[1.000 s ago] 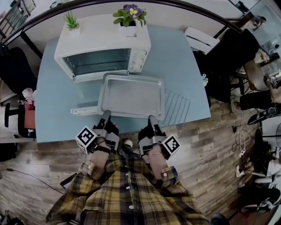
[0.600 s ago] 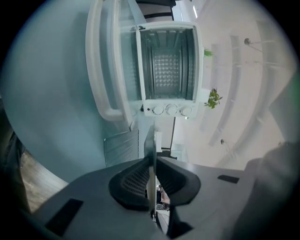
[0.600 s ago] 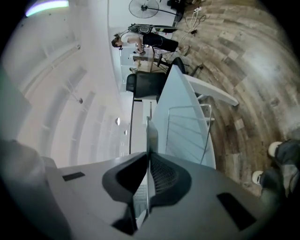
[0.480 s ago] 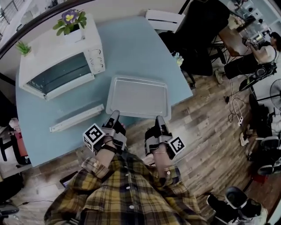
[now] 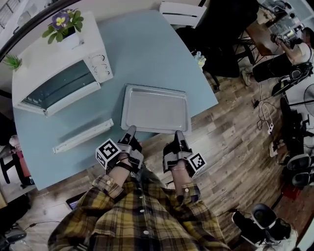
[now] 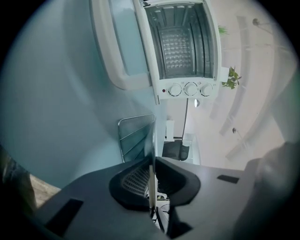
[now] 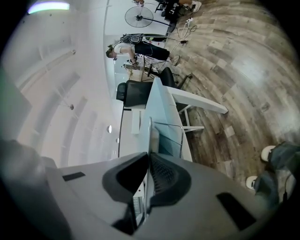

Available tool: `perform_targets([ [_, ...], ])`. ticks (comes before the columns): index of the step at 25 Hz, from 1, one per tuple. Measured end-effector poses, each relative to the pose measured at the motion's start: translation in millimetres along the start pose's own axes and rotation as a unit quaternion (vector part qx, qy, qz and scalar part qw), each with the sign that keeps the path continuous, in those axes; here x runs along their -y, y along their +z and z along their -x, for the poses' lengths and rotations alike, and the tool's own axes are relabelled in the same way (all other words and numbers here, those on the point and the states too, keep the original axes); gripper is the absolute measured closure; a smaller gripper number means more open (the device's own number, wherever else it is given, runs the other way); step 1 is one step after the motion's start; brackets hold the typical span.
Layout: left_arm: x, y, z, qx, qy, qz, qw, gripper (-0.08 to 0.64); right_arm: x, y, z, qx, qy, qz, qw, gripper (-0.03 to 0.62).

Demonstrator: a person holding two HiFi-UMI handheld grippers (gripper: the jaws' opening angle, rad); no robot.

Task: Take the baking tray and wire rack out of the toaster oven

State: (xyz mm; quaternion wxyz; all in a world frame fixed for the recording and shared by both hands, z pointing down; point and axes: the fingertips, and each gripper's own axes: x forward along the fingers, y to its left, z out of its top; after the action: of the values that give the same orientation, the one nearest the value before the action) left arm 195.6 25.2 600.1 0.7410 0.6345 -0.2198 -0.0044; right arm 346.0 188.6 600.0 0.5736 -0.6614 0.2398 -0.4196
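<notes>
The silver baking tray (image 5: 154, 109) is out of the toaster oven (image 5: 59, 63), level over the blue table (image 5: 147, 54) to the oven's right. My left gripper (image 5: 130, 132) is shut on the tray's near rim at its left end, and my right gripper (image 5: 180, 135) is shut on the same rim at its right end. In the left gripper view the rim (image 6: 152, 140) runs as a thin line between the pads (image 6: 136, 180), with the wire rack (image 6: 136, 136) beside it on the table. In the right gripper view the rack (image 7: 171, 136) lies next to the rim (image 7: 151, 136). The tray hides the rack in the head view.
The oven's glass door lies open flat, its white handle (image 5: 83, 136) near the table's front edge. Two potted plants (image 5: 64, 24) stand on the oven. A dark chair (image 5: 221, 29) and a white stool (image 5: 181, 12) stand past the table's far right side, over the wooden floor (image 5: 235, 132).
Both grippers carried the tray to the right, away from the oven's open door, and lower. The wire rack that showed past the tray's right edge is now covered by it.
</notes>
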Motion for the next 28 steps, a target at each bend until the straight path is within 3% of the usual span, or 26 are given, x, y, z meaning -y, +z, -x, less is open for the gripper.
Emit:
perform_targets([
  [13,-27,14,-8,0.009,0.048,0.003,0.9988,0.529,29,-8,-19,-0.009,-0.017,-0.025,1.0,0.565],
  [16,-28,14,-6,0.011,0.037,0.01,0.9992,0.426,37,-9,-18,-0.013,-0.027,-0.012,0.999,0.565],
  [17,-27,14,-5,0.012,0.037,0.006,0.9992,0.421,37,-8,-17,-0.013,-0.027,-0.005,1.0,0.563],
  [23,-28,26,7,0.027,0.046,-0.009,0.9985,0.36,33,-6,-15,-0.017,-0.016,0.012,1.0,0.488],
  [25,-28,25,12,0.027,0.044,-0.006,0.9987,0.354,33,-7,-12,-0.023,-0.02,0.012,0.999,0.444],
  [28,-26,21,21,0.026,0.037,-0.009,0.9989,0.351,40,-12,-5,-0.049,-0.038,0.032,0.998,0.431],
])
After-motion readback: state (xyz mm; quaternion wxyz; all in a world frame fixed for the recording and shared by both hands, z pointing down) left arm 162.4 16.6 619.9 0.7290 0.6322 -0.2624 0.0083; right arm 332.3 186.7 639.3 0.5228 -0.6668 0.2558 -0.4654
